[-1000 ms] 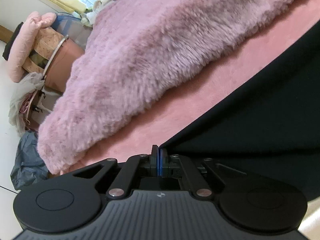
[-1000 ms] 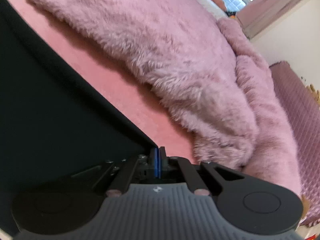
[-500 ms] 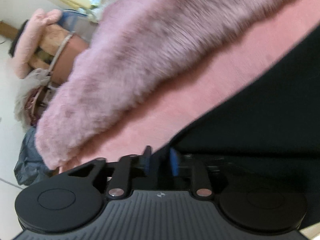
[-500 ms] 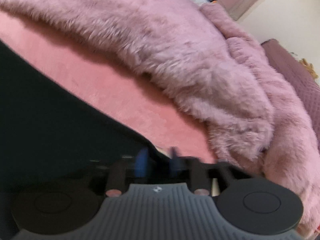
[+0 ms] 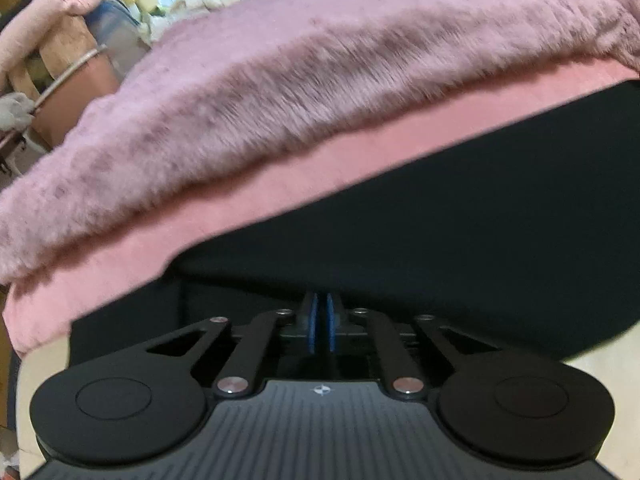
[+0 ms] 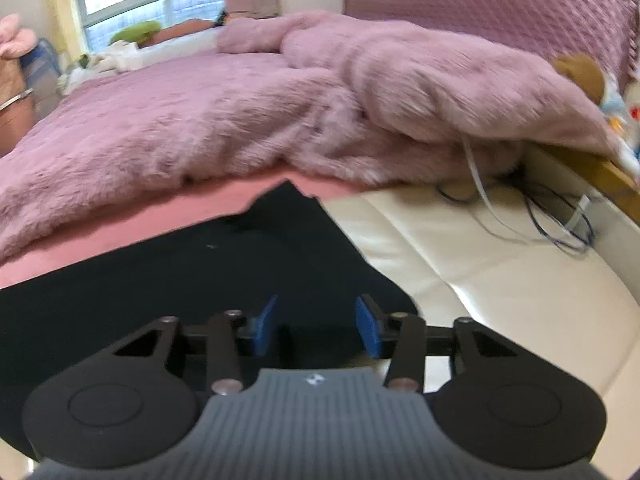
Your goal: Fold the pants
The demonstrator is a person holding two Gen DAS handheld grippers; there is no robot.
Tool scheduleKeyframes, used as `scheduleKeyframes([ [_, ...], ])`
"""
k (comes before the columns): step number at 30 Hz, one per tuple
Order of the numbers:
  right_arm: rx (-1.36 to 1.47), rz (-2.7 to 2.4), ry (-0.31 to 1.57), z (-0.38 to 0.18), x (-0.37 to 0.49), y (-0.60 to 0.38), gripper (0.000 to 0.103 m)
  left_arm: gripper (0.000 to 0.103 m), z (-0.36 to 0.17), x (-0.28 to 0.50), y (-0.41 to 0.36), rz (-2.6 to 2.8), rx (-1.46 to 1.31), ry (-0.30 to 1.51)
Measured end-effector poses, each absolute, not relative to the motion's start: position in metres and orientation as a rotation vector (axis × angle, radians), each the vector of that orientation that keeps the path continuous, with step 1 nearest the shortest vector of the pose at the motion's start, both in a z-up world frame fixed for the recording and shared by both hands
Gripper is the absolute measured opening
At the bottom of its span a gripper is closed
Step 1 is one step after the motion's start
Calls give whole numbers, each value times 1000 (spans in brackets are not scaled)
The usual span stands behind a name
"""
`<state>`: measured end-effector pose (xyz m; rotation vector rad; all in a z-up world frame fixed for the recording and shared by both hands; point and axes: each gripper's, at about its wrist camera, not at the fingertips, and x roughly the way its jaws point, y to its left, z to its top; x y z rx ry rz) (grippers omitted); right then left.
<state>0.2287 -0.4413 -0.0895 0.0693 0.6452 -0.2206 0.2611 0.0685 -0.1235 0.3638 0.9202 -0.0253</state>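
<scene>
Two tools over flat black pants: left tool nearly closed, right tool wide.

Pants plain black. Fuzzy blanket mauve-pink, sheet under it salmon pink. Headboard purple, quilted diamond pattern. Cushioned surface cream (glossy). Both hand-held grippers black, pads blue.

Matt black cloth pants, fluffy blanket

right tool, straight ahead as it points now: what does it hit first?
Probably the pants: the open right tool points across the black cloth. Beyond lies the pink sheet. Height above the cloth is unclear.
</scene>
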Motion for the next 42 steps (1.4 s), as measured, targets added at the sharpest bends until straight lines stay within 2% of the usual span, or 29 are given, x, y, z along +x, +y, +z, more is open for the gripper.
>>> scheduleKeyframes([
  [4,38,-159,633,-88,244,-440,38,7,-133,262,68,-5,350,942],
  [13,-134,-41,615,-87,361,-451,38,7,-121,282,86,57,296,982],
  [17,-158,59,679,-92,396,-468,38,7,-129,282,90,62,316,1000],
  [27,-121,158,746,-120,411,-480,39,4,-135,280,80,76,372,988],
  [30,-285,171,743,-119,409,-462,37,2,-135,280,79,79,378,990],
  [31,-349,181,749,-118,411,-455,39,2,-135,280,78,79,382,991],
  [32,-390,189,760,-118,414,-451,45,2,-135,280,78,80,383,991],
  [36,-361,235,874,-112,437,-458,40,0,-137,279,78,85,377,988],
  [38,-363,262,899,-111,440,-458,29,0,-139,278,77,83,383,987],
  [40,-468,275,877,-111,432,-445,27,0,-140,278,75,82,398,987],
  [42,-599,273,831,-114,418,-431,18,0,-140,278,74,81,407,988],
])
